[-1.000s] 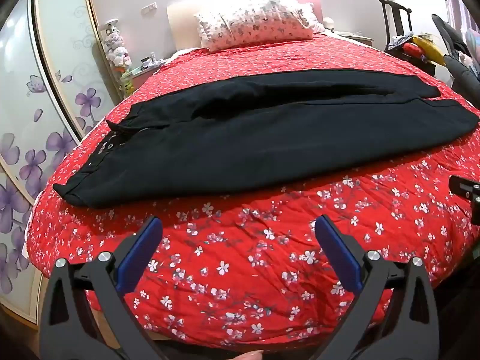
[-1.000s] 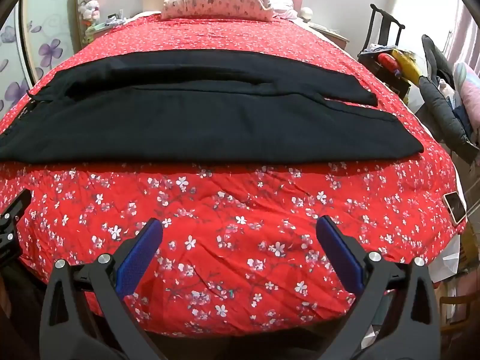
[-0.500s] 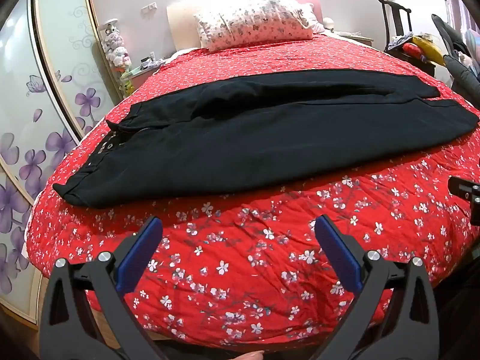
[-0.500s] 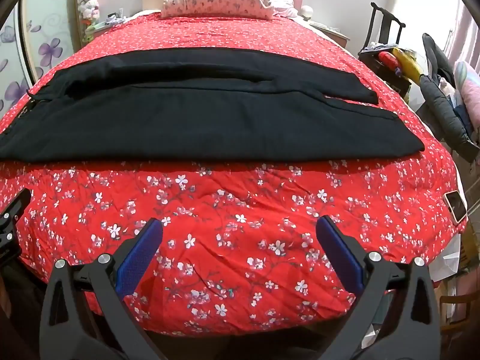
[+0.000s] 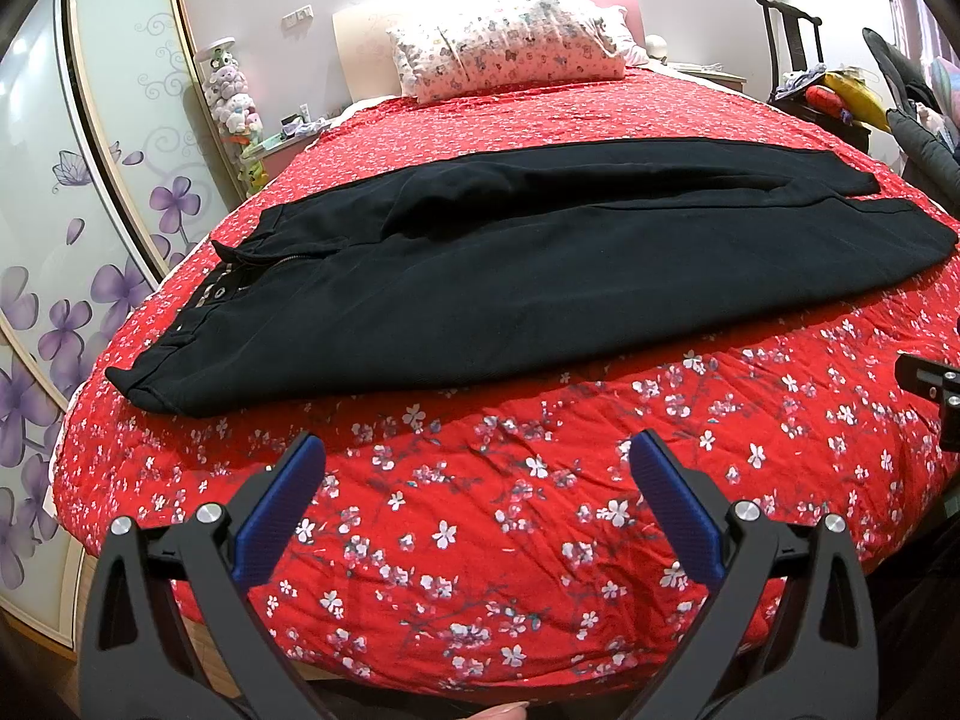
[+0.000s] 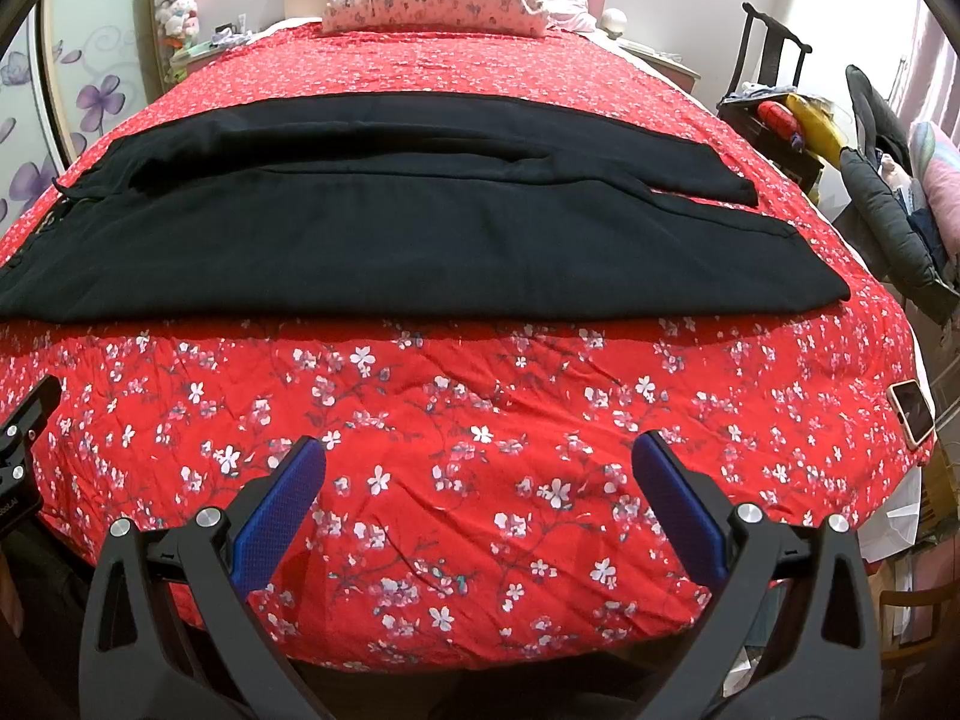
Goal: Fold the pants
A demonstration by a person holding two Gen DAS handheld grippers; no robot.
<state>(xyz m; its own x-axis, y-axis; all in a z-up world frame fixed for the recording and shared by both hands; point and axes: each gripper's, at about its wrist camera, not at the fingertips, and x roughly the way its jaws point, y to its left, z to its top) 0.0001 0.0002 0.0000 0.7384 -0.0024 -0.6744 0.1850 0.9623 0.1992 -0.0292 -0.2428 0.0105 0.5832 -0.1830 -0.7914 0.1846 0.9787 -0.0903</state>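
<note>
Two tools hang low over the near edge of the bed, each with its blue-padded fingers spread wide and nothing between them — the left tool (image 5: 477, 483) toward the left side, the right tool (image 6: 479, 480) toward the right, both well short of the cloth. Under them runs the red bedspread (image 5: 510, 516) printed with white blossoms, wrinkled near the edge. Farther in, the black pants (image 5: 540, 276) lie flat across the bed's width, waistband with its open zipper at the left, leg ends at the right, one leg set a little beyond the other. A phone (image 6: 912, 411) rests at the bed's right edge. At the far end sits a floral pillow (image 5: 510, 54) — a dark chair (image 6: 774, 54) stands off to the right.
</note>
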